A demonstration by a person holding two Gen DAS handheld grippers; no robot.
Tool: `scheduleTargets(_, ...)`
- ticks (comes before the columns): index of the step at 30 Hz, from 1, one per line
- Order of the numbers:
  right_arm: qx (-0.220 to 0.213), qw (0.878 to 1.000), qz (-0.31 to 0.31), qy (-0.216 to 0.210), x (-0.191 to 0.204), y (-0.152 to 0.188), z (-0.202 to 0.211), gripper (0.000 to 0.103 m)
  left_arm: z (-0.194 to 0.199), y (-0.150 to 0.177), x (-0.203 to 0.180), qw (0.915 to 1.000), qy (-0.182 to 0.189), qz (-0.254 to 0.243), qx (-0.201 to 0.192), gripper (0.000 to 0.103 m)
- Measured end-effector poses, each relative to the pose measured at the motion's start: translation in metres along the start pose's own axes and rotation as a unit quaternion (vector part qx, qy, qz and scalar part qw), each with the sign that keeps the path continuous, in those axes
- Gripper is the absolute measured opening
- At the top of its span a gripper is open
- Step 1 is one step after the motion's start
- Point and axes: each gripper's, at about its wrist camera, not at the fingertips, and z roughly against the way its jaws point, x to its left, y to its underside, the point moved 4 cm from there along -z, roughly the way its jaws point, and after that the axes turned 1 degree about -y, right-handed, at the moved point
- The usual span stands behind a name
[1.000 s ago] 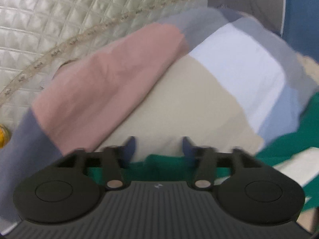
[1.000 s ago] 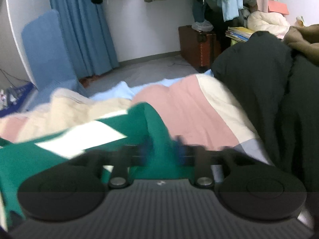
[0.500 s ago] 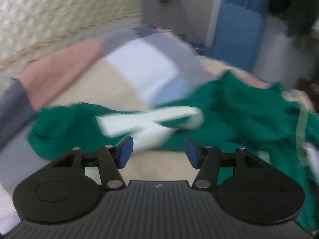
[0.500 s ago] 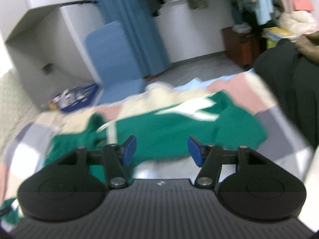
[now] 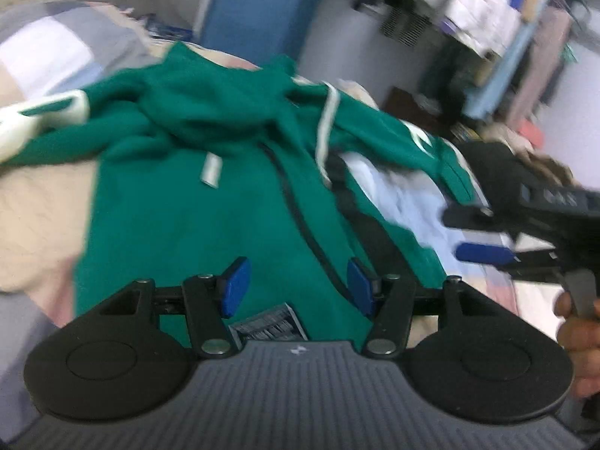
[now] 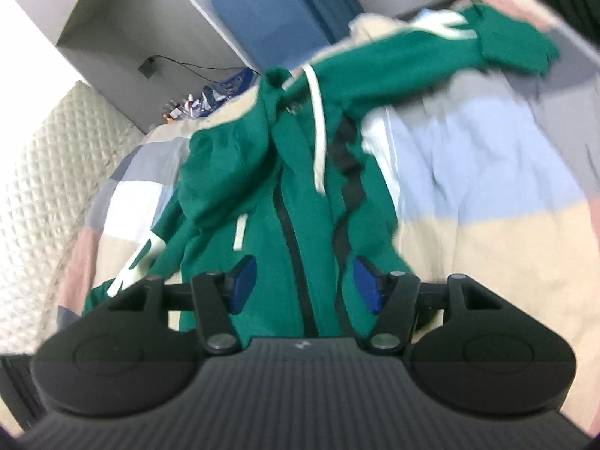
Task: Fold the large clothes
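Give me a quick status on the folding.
Left gripper and right gripper open, empty. Green hoodie crumpled, unfolded on patchwork quilt. Nothing blocking.

Left wrist: low over the green hoodie (image 5: pixel 210 202), facing the clothes rack (image 5: pixel 498 30).
Right wrist: close above, facing the quilted headboard (image 6: pixel 33 195).
Shared: hoodie's zipper (image 6: pixel 288 232).

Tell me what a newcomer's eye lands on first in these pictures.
The crumpled green zip-up hoodie with white drawstrings dominates, spread across the pastel colour-block patchwork bedspread, its sleeves flung out sideways. In the foreground the right gripper and the left gripper frame its lower part, blue pads apart, holding nothing.
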Motion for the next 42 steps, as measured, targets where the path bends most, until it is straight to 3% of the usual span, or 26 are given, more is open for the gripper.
scheduleTargets(5, -0.011, 0.999, 0.042, 0.032, -0.015, 0.015, -0.005, 0.061, -0.011, 0.025, -0.022, 0.9966, 0.033, -0.075, -0.004, 0.063)
scheduleTargets(8, 0.005, 0.999, 0.040, 0.030, -0.025, 0.019, -0.015, 0.061, -0.021, 0.039, -0.031, 0.9934, 0.057, -0.100, 0.004, 0.063)
scheduleTargets(10, 0.002, 0.999, 0.034, 0.034, -0.029, 0.017, -0.018, 0.065, -0.027, 0.052, -0.045, 0.9879, 0.055, -0.145, 0.009, 0.063)
scheduleTargets(12, -0.001, 0.999, 0.023, 0.032, -0.032, 0.015, -0.020, 0.076, -0.032, 0.061, -0.054, 0.9826, 0.054, -0.178, 0.005, 0.063)
scheduleTargets(16, -0.007, 1.000, 0.003, 0.026, -0.038, 0.015, -0.025, 0.075, -0.041, 0.071, -0.062, 0.9742, 0.035, -0.223, -0.008, 0.066)
scheduleTargets(27, 0.032, 0.998, 0.006, 0.054, -0.043, 0.021, -0.052, 0.075, -0.048, 0.069, -0.055, 0.9749, 0.013, -0.222, -0.018, 0.071)
scheduleTargets(32, 0.053, 0.998, 0.016, 0.040, -0.040, 0.025, -0.072, 0.074, -0.052, 0.068, -0.053, 0.9746, 0.012, -0.223, -0.015, 0.071)
scheduleTargets(35, 0.047, 0.996, 0.050, 0.060, -0.035, 0.025, -0.076, 0.054, -0.053, 0.068, -0.052, 0.9747, 0.014, -0.223, -0.014, 0.069)
scheduleTargets(37, 0.039, 0.995, 0.059, 0.066, -0.034, 0.024, -0.073, 0.029, -0.053, 0.070, -0.053, 0.9734, 0.012, -0.228, -0.016, 0.067)
scheduleTargets(39, 0.028, 0.996, 0.057, 0.057, -0.033, 0.022, -0.065, 0.021, -0.052, 0.072, -0.054, 0.9714, 0.008, -0.236, -0.019, 0.065)
scheduleTargets(42, 0.005, 0.998, 0.046, 0.032, -0.029, 0.019, -0.047, 0.019, -0.044, 0.070, -0.050, 0.9747, 0.014, -0.221, -0.029, 0.065)
